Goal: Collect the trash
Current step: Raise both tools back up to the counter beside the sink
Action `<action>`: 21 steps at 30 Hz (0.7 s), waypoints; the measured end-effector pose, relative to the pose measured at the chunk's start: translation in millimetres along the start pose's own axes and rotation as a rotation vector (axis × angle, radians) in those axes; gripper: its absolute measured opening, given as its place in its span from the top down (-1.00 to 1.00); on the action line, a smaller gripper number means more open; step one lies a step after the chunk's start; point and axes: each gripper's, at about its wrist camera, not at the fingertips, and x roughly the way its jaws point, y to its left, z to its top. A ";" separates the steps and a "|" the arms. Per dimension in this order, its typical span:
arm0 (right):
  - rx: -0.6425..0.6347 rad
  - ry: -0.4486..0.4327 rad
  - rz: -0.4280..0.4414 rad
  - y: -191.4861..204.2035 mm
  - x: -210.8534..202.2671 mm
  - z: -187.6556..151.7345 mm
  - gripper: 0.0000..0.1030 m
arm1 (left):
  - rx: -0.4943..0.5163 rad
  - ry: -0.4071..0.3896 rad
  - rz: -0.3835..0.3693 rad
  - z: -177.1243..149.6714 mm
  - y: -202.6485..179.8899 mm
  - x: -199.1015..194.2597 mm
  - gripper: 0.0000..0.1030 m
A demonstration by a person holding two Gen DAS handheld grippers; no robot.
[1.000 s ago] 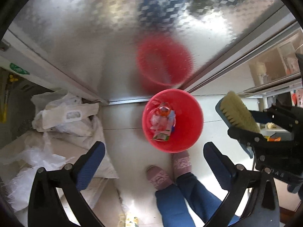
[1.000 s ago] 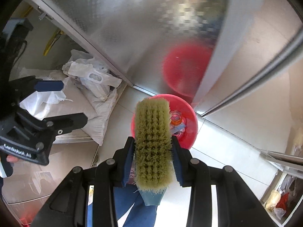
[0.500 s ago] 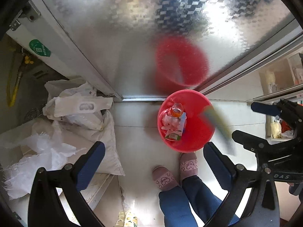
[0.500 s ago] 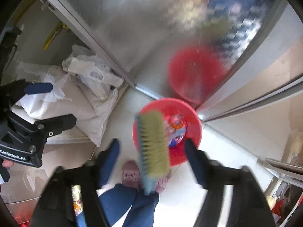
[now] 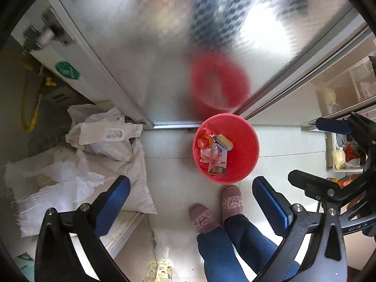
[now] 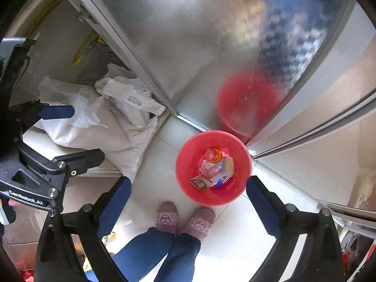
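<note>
— Two sets of jaws, both spread wide and empty?

— Yes. My right gripper (image 6: 188, 188) has just been opening, with nothing between its pads now; my left gripper (image 5: 191, 193) gapes too.

— And the brush (image 5: 224, 141)?

— Lying in the red bucket (image 5: 244, 164) on the floor, among the orange-capped bottle (image 5: 204, 142) and the carton (image 5: 217, 165), just beyond my slippers (image 6: 185, 218).

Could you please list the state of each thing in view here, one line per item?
Red bin: upright on the floor, partly filled.
Scrub brush: lying inside the bin among the trash.
Green carton: lying in the bin.
Right gripper: jaws just opened, nothing between them.
Left gripper: open, empty.
White bags: crumpled, heaped on the floor left of the bin.
</note>
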 end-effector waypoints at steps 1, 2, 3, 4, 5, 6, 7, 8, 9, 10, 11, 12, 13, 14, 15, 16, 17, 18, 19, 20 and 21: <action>-0.007 -0.007 -0.008 1.4 -9.7 0.7 -0.96 | 0.001 -0.007 0.003 0.0 -1.0 -9.7 -1.00; -0.014 -0.014 -0.011 3.1 -19.9 1.6 -0.96 | 0.000 -0.014 0.007 0.0 -1.9 -20.7 -1.00; -0.020 -0.020 -0.012 4.7 -30.1 2.6 -0.97 | -0.001 -0.021 0.011 -0.2 -2.5 -30.3 -1.00; -0.025 -0.026 -0.013 6.0 -41.7 3.9 -0.98 | -0.005 -0.029 0.015 0.1 -3.1 -41.7 -1.00; -0.029 -0.031 -0.015 8.1 -51.9 4.8 -0.98 | -0.010 -0.039 0.017 0.3 -3.7 -53.2 -1.00; -0.035 -0.033 -0.018 10.4 -62.9 6.4 -0.98 | -0.016 -0.047 0.018 0.6 -4.4 -66.8 -1.00; -0.039 -0.037 -0.022 12.2 -76.1 8.0 -0.98 | -0.020 -0.050 0.017 1.0 -5.3 -79.3 -1.00; -0.039 -0.044 -0.025 13.9 -89.3 8.9 -0.99 | -0.023 -0.054 0.017 1.4 -6.0 -91.4 -1.00; -0.039 -0.058 -0.026 15.2 -104.4 10.1 -0.99 | -0.024 -0.062 0.018 1.3 -8.3 -107.1 -1.00; -0.041 -0.075 -0.027 17.2 -121.1 11.9 -0.99 | -0.020 -0.068 0.021 2.1 -10.1 -120.9 -1.00; -0.045 -0.088 -0.035 19.9 -135.4 12.7 -0.99 | -0.015 -0.073 0.030 2.5 -13.1 -133.9 -1.00; -0.048 -0.101 -0.045 22.1 -150.3 14.3 -0.99 | -0.010 -0.084 0.044 3.3 -16.1 -150.3 -1.00; -0.048 -0.110 -0.052 23.8 -163.1 15.8 -0.99 | -0.010 -0.097 0.052 4.6 -18.4 -164.7 -1.00; -0.044 -0.122 -0.052 24.7 -176.9 17.5 -0.99 | -0.012 -0.111 0.055 6.3 -20.7 -180.0 -1.00; -0.036 -0.136 -0.053 25.4 -190.1 19.3 -0.99 | -0.014 -0.122 0.056 8.0 -22.3 -192.5 -1.00; -0.025 -0.147 -0.053 25.7 -201.9 21.0 -0.99 | -0.017 -0.129 0.059 10.1 -23.5 -203.9 -1.00; -0.016 -0.149 -0.048 26.7 -212.2 23.4 -0.99 | -0.022 -0.140 0.068 12.7 -25.3 -216.9 -1.00; -0.010 -0.149 -0.045 27.4 -222.9 26.0 -0.99 | -0.025 -0.144 0.076 15.7 -27.3 -225.6 -1.00; -0.007 -0.157 -0.046 28.3 -233.6 28.9 -0.99 | -0.027 -0.150 0.085 19.3 -29.7 -235.9 -1.00; -0.007 -0.167 -0.049 28.7 -242.8 32.0 -0.99 | -0.027 -0.167 0.090 22.5 -32.0 -248.3 -1.00; -0.013 -0.178 -0.046 30.0 -253.0 34.9 -0.99 | -0.029 -0.185 0.093 25.3 -32.7 -258.4 -1.00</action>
